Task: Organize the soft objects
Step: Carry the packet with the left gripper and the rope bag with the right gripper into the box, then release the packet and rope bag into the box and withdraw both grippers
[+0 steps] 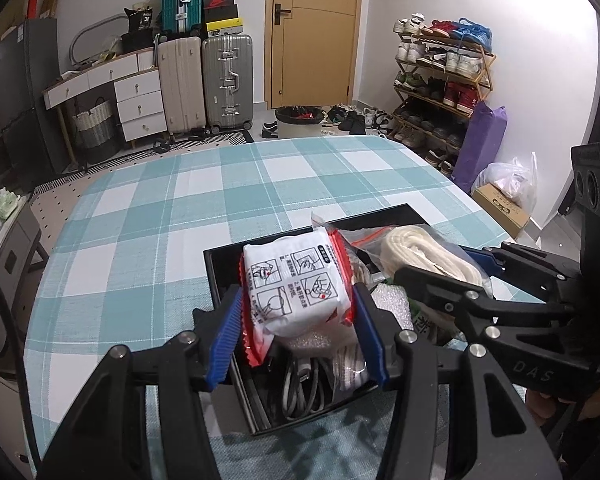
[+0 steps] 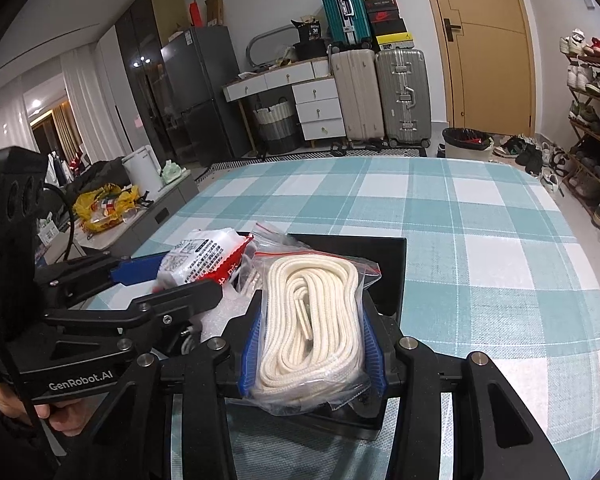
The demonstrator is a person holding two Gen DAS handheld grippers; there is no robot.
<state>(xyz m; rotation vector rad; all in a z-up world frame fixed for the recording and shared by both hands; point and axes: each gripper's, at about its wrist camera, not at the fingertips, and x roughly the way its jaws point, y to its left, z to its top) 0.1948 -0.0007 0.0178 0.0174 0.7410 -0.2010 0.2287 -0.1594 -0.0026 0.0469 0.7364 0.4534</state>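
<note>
I'm holding the left gripper (image 1: pixel 295 320) over the black box (image 1: pixel 227 280) on the checked tablecloth (image 1: pixel 159 220), its blue pads pinching a white-and-red packet (image 1: pixel 293 284) squarely between them. Beside it, my right gripper (image 2: pixel 314 340) is clamping a zip bag of cream rope (image 2: pixel 312 320), also centred between its jaws, above the box.

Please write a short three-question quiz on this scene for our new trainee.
1. True or false: the left tongs are shut on the white packet.
2. What do the right tongs hold: (a) a cable, (b) a bag of cream rope, (c) nothing?
3. What colour is the box beneath both items?

Key: 1 true; 2 b; 3 black.
</note>
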